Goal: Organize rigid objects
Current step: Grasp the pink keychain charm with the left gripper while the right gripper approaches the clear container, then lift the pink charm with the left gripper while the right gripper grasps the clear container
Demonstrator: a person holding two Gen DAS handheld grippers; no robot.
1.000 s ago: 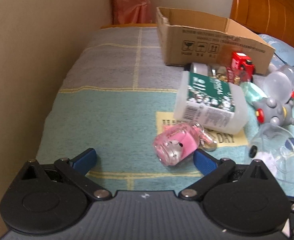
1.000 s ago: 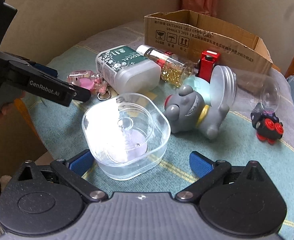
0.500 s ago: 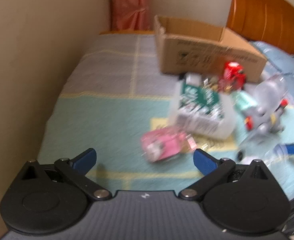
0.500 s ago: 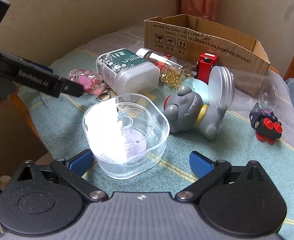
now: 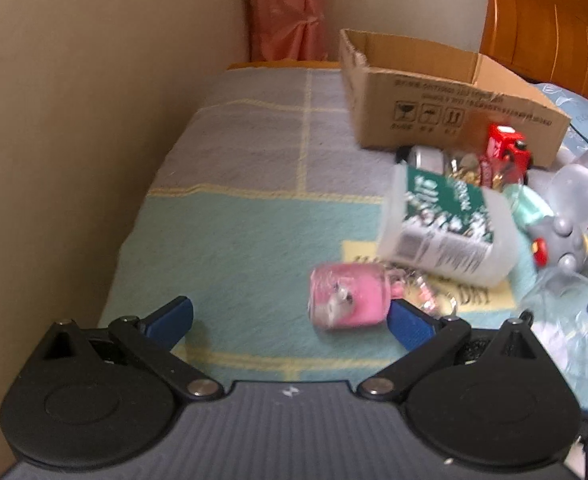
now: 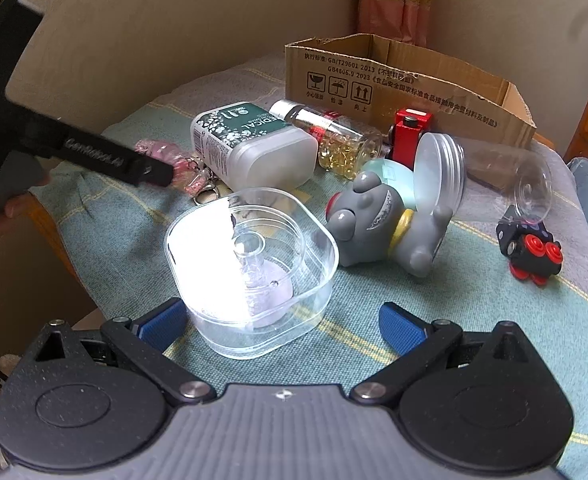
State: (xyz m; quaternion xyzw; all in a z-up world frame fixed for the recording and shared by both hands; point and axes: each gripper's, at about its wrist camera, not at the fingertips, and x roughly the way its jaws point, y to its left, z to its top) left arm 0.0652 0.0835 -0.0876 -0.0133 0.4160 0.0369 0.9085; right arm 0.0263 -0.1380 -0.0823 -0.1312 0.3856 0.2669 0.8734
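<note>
Clutter was spread over a checked blanket (image 6: pixel 433 312): a clear plastic container (image 6: pixel 250 268) near its front edge, a pink keychain charm (image 5: pixel 347 296) toward the left edge, a white green-labelled bottle (image 6: pixel 254 144) and a grey toy (image 6: pixel 377 220) behind. A cardboard box (image 6: pixel 405 84) was set at the far edge. The right gripper (image 6: pixel 282 322) was held with jaws apart around the container's near side. The left gripper (image 5: pixel 290 320) was likewise spread, the charm just inside its right finger.

You have a woven, matt cloth (image 6: pixel 373 292) underfoot, a glossy clear plastic tub (image 6: pixel 250 268), a frosted plastic bottle (image 6: pixel 254 148), a rough cardboard box (image 6: pixel 405 84), and a polished wooden headboard (image 5: pixel 545 28) behind.
</note>
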